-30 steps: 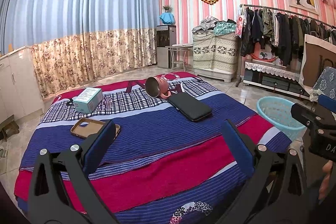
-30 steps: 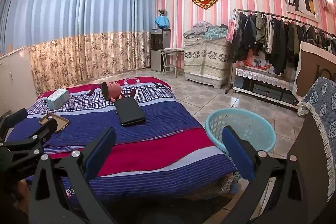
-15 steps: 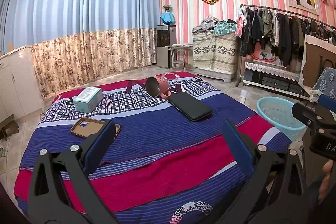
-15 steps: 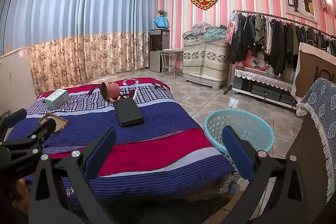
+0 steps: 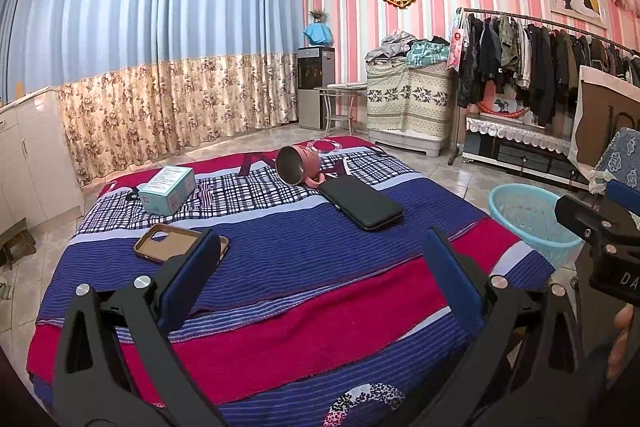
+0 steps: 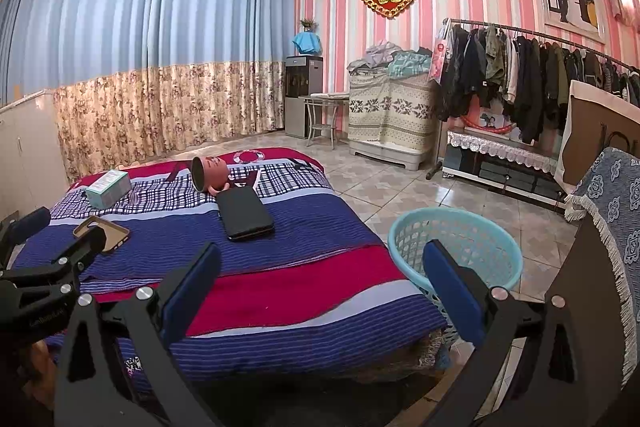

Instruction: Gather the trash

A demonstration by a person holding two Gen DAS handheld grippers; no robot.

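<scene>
My left gripper (image 5: pixel 320 275) hangs above the near edge of the bed (image 5: pixel 304 315), fingers (image 5: pixel 190 277) spread wide, nothing between them. Right gripper (image 6: pixel 320 287) same: pads far apart, empty, w/ the near bed corner and the basket beyond them.

L to R on the bed: teal-and-white cardboard box (image 5: pixel 168 190), small print on top, too small to read, lying at the far left on the plaid patch. Nearer me, a tan phone case (image 5: pixel 176 243), rounded corners, camera cut-out, lying flat just beyond my left finger, partly hidden by it. Farther back in the middle, a pink mug (image 5: pixel 298 165) tipped on its side, metal-looking inside facing me. Touching its handle end, a flat black matte case (image 5: pixel 362 203), rectangular, lying diagonal. All sit well beyond my fingertips.

Bed cover is a woven blanket, blue ribbed stripes, red band, white lines.

Right of the bed, on the tiled floor, a light-blue plastic lattice basket (image 6: pixel 456 247), round, just behind my right gripper's right finger (image 6: pixel 450 287). Left tool body shows pale lettering, not legible; right one shows "DA".
</scene>
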